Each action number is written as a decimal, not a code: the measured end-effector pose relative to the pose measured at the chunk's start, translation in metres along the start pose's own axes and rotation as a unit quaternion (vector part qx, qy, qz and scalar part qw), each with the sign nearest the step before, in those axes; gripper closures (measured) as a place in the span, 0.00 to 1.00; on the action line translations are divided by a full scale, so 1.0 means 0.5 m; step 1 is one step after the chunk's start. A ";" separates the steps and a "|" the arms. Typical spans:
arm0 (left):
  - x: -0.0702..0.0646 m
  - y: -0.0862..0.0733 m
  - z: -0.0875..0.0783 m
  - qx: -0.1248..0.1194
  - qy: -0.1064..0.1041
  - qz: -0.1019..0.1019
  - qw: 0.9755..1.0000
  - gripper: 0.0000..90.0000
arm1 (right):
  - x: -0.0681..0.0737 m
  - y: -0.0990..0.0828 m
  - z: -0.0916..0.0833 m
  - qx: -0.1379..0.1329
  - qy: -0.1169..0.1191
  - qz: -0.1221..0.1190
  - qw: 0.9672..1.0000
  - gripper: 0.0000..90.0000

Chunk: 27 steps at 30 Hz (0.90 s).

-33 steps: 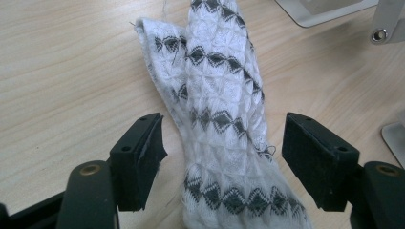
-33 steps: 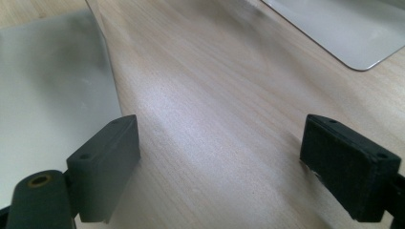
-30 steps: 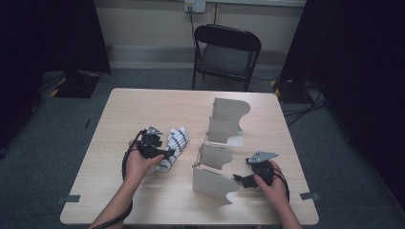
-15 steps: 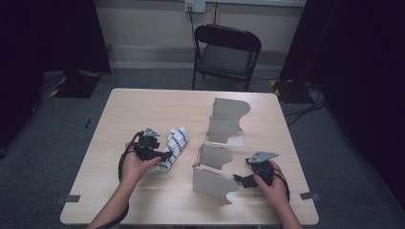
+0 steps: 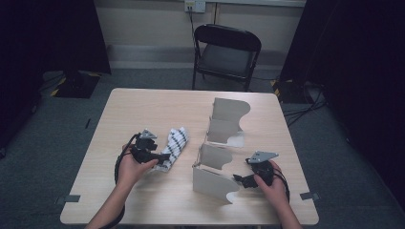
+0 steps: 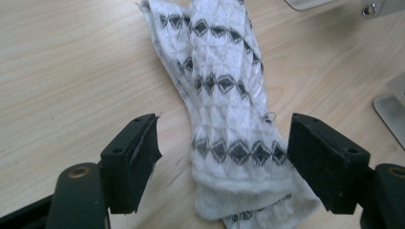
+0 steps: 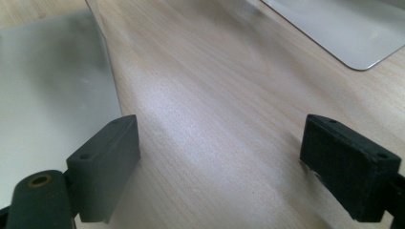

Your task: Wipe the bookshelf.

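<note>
Your left claw stands open astride the sock, its jaws just widened, pads clear. Soft, light knit: pinch the folded end between the pads. Your right claw gapes empty.

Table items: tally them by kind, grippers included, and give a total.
Patterned sock: 1
Grey metal file holders: 2
Handheld grippers, left gripper and right gripper: 2
Total: 5

The near end of the patterned cloth runs off the bottom edge of the left gripper view. In the high view, the left gripper covers part of that cloth. The grey metal plates are cropped by the edges of the right gripper view and appear blurred.
</note>
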State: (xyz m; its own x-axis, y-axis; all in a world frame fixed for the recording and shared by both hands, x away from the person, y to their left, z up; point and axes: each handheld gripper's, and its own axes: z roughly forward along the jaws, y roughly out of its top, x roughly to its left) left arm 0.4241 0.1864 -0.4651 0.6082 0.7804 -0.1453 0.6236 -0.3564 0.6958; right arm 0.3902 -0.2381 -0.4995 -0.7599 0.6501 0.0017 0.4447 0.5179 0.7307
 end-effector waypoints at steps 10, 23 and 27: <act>0.000 -0.009 -0.011 0.005 -0.013 0.006 1.000 0.26 | 0.000 0.000 0.000 0.000 -0.001 0.001 1.000 0.14; 0.012 -0.048 -0.032 0.010 -0.012 0.015 1.000 0.26 | 0.001 0.000 -0.001 0.000 -0.002 0.003 1.000 0.14; 0.018 -0.057 -0.040 0.014 -0.017 0.015 1.000 0.26 | 0.001 -0.001 -0.001 0.000 -0.002 0.003 1.000 0.14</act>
State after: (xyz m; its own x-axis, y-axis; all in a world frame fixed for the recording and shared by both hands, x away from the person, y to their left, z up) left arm 0.4019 0.2137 -0.4720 0.6430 0.7514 -0.1481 0.6174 -0.3942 0.6808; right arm 0.3894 -0.2379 -0.4995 -0.7549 0.6558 0.0027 0.4491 0.5139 0.7309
